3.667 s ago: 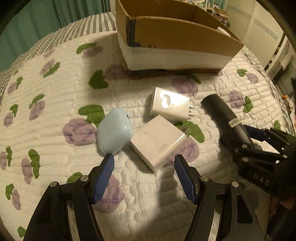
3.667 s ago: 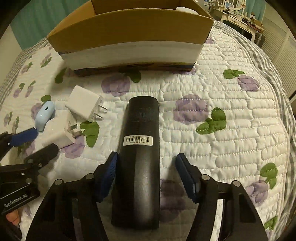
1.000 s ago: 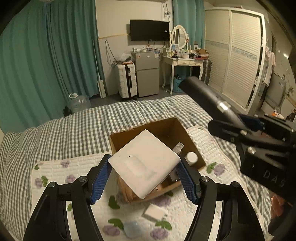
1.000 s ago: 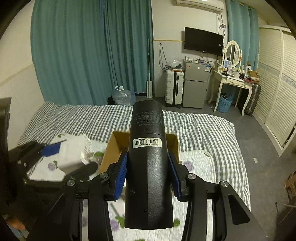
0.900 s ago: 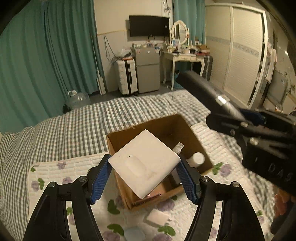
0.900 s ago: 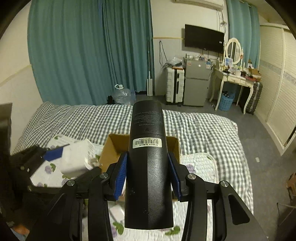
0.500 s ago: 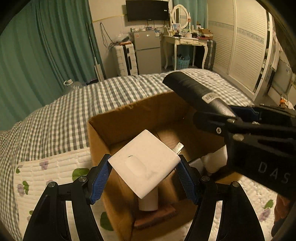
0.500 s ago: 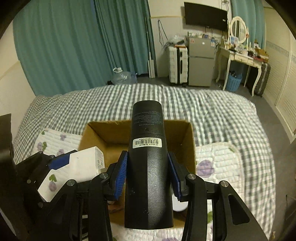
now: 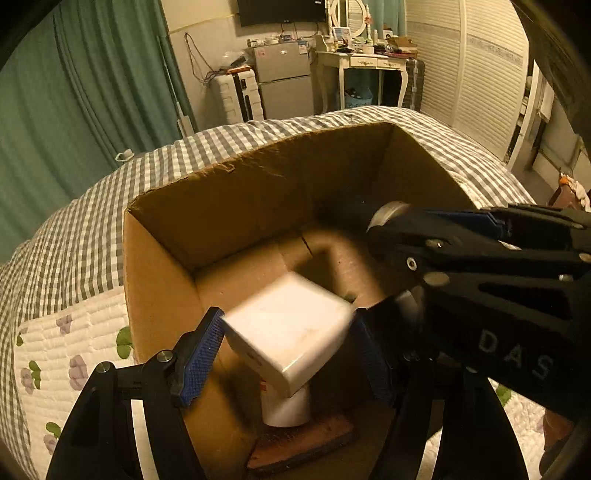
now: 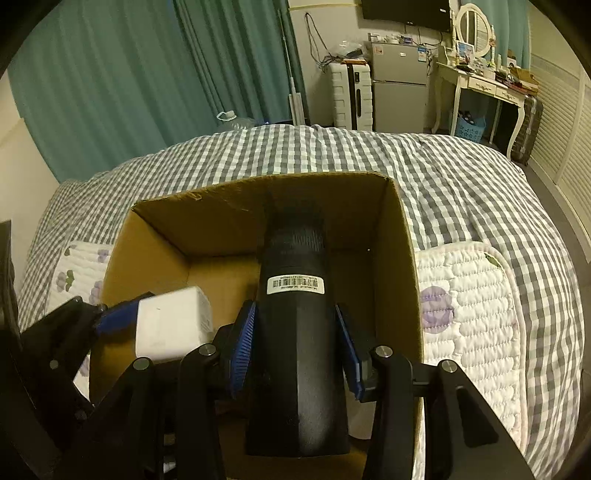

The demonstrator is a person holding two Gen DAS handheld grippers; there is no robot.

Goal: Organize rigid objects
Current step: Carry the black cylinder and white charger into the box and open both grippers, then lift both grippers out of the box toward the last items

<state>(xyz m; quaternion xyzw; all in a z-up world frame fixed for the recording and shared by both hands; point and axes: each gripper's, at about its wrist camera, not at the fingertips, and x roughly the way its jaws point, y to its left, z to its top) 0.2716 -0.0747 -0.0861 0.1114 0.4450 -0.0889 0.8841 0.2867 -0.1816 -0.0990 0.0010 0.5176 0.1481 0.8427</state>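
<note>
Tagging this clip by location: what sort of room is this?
Most likely a bedroom: a bed with a checked cover, a dressing table with an oval mirror, and teal curtains. A small fridge suggests a studio.

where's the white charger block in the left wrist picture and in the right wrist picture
Left wrist: the white charger block sits low centre, blurred, between the left gripper's blue pads.
Right wrist: lower left, beside the black cylinder.
Shared landmark: the cardboard box beneath it.
</note>
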